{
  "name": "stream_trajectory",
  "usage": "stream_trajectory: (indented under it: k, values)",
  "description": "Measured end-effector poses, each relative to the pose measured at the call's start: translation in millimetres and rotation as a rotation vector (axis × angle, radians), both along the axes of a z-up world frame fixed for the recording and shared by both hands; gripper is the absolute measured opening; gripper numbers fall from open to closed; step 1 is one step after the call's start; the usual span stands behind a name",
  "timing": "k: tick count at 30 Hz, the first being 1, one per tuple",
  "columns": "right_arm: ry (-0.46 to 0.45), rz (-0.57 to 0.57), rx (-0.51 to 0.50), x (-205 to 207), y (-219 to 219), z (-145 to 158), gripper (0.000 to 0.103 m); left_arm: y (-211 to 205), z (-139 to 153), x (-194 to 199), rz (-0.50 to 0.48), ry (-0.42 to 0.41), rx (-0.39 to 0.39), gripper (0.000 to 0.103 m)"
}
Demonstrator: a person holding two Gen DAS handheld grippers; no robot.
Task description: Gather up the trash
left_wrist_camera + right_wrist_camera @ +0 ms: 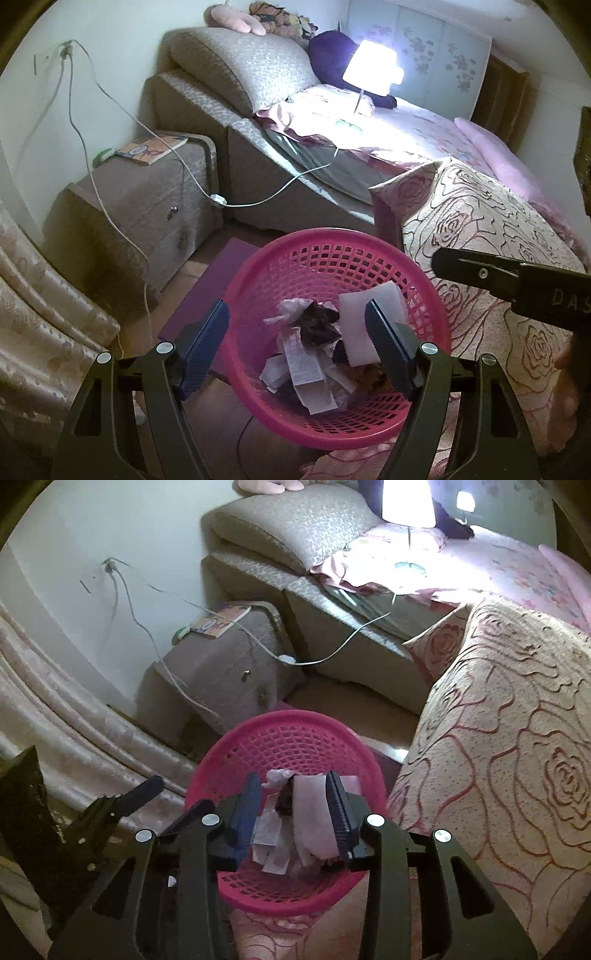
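Your right gripper (295,812) hangs directly over the pink basket (236,738), jaws parted a little, the white foam piece (312,805) loose between them (already among paper scraps). Your left gripper (297,339) stands wide and empty beside it.

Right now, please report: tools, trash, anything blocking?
Left tool open, empty. Right tool open over pink basket, white foam piece between jaws, apparently loose. Paper scraps inside basket. Nothing blocking.
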State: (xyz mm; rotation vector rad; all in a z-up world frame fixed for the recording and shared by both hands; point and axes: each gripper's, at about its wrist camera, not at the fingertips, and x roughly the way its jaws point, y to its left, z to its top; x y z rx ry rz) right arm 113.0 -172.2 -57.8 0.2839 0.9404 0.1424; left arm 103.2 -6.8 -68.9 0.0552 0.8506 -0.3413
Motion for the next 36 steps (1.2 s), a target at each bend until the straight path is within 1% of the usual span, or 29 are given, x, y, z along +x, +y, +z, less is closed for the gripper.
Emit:
stream_trajectory:
  k: [4,9,11,12,13,14,15,16,17,19,22,24,28,31,35,36]
  values:
    - [-0.013,-0.011,-0.036,-7,-3,1,0.036,2,2,-1,0.014,-0.003,0.003,0.073]
    - [-0.053,-0.022,-0.103,-22,-4,7,0.038,-1,8,-4,0.024,-0.02,0.02,0.073]
    - [-0.071,-0.031,-0.122,-30,-6,9,0.046,-2,11,-5,0.027,-0.026,0.025,0.073]
    - [-0.077,-0.035,-0.128,-32,-6,10,0.053,-2,13,-6,0.029,-0.03,0.029,0.073]
    - [-0.09,-0.042,-0.139,-37,-7,12,0.057,-3,13,-7,0.031,-0.034,0.032,0.073]
    - [-0.099,-0.044,-0.146,-39,-8,12,0.058,-3,15,-8,0.032,-0.04,0.037,0.073]
    - [-0.109,-0.044,-0.155,-43,-8,13,0.063,-4,17,-9,0.033,-0.045,0.041,0.073]
    - [-0.118,-0.042,-0.162,-47,-8,15,0.07,-4,18,-10,0.033,-0.05,0.045,0.073]
    - [-0.129,-0.042,-0.164,-52,-8,16,0.074,-5,20,-12,0.034,-0.056,0.048,0.073]
    - [-0.156,-0.046,-0.162,-61,-10,18,0.086,-6,25,-15,0.04,-0.065,0.052,0.079]
    - [-0.189,-0.045,-0.15,-73,-14,21,0.093,-6,31,-19,0.054,-0.086,0.057,0.081]
    - [-0.204,-0.042,-0.137,-80,-18,23,0.096,-6,35,-21,0.061,-0.096,0.064,0.083]
    - [-0.225,-0.033,-0.13,-91,-22,28,0.096,-6,45,-28,0.078,-0.12,0.072,0.085]
    - [-0.249,-0.028,-0.147,-103,-23,33,0.096,-6,51,-32,0.096,-0.126,0.077,0.086]
    - [-0.306,-0.028,-0.174,-120,-26,41,0.096,-5,58,-42,0.088,-0.135,0.079,0.087]
    - [-0.296,-0.015,-0.179,-122,-26,43,0.096,-5,59,-44,0.089,-0.134,0.081,0.087]
